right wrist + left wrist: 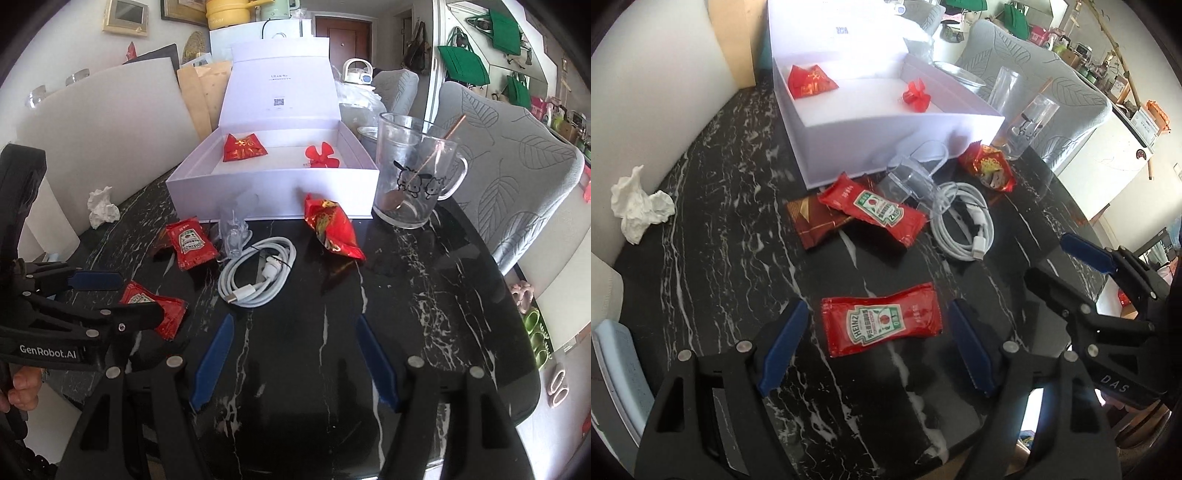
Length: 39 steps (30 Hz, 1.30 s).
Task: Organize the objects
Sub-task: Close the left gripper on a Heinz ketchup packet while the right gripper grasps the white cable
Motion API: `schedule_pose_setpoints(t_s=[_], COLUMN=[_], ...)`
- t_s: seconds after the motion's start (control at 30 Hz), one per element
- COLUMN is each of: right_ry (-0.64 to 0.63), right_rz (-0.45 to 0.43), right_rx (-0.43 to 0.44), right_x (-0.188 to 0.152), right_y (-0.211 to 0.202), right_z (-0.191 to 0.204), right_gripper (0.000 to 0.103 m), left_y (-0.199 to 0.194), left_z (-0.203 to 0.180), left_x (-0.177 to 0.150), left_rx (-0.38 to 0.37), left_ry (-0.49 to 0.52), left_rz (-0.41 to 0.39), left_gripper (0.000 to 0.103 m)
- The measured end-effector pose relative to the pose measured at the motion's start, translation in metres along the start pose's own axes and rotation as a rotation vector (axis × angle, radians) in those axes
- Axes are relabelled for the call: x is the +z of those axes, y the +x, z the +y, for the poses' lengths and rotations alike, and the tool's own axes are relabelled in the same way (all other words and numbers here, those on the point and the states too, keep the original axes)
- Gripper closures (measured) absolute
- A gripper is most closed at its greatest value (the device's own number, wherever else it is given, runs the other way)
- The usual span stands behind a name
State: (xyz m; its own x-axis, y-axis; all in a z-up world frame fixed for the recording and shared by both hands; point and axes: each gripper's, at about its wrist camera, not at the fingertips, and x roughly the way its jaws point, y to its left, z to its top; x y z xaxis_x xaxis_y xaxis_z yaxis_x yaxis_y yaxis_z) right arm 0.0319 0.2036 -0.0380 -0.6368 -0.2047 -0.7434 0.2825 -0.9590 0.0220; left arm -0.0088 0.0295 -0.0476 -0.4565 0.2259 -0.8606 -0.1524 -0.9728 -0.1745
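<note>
An open white box stands on the black marble table and holds a red packet and a red flower. My left gripper is open, its blue pads either side of a Heinz ketchup sachet lying on the table. A second ketchup sachet lies on a brown packet. A coiled white cable, a clear plastic piece and a red snack bag lie nearby. My right gripper is open and empty.
A glass mug with a spoon stands right of the box. A crumpled tissue lies at the left. A grey chair stands beyond the table's right edge. A white board leans at the back left.
</note>
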Motion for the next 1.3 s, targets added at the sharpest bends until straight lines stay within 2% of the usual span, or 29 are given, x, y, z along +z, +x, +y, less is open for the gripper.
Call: schedule_pose_setpoints(t_s=[0.13,0.27,0.43,0.6,0.67,0.8,1.0,1.07,1.13,1.3], right_ry=[0.023,0.033,0.02,0.021,0.022,0.02,-0.002,-0.009,-0.016,-0.072], right_rz=[0.015,0.01,0.001,0.002,0.002,0.008,0.035,0.046,0.039,0.04], right_rx=[-0.004,-0.003,-0.002,0.024,0.04,0.067,0.064,0.066,0.065,0.03], right_x=[-0.004,-0.005,0.001,0.009,0.013,0.02,0.027,0.027,0.028,0.029], right_y=[0.004,0.006,0.013,0.023,0.026,0.037,0.057,0.063,0.065,0.07], right_z=[-0.008,-0.01,-0.008,-0.006,-0.004,0.002,0.012,0.015,0.019,0.032], right_gripper=[0.033,0.033,0.033,0.033,0.033,0.03,0.029,0.029,0.028,0.027], left_y=[0.009,0.012,0.016,0.013,0.012,0.013,0.01,0.007,0.005,0.005], left_z=[-0.003,-0.012,-0.019,-0.019,-0.018,-0.017,-0.006,0.0,0.005,0.009], left_x=[0.0,-0.001,-0.008,-0.015,-0.016,-0.01,-0.009,-0.008,-0.007,-0.008], left_rx=[-0.004,0.036,0.141,0.133,0.125,0.098,0.068,0.048,0.027,0.039], left_ry=[-0.002,0.022,0.049,0.079,0.09,0.099,0.082,0.059,0.035,0.028], left_rz=[0.021,0.011,-0.023,-0.067,-0.083,-0.066,-0.058,-0.051,-0.047,-0.058], left_gripper=[0.024,0.022,0.02,0.021,0.03,0.033,0.035,0.041,0.043,0.042])
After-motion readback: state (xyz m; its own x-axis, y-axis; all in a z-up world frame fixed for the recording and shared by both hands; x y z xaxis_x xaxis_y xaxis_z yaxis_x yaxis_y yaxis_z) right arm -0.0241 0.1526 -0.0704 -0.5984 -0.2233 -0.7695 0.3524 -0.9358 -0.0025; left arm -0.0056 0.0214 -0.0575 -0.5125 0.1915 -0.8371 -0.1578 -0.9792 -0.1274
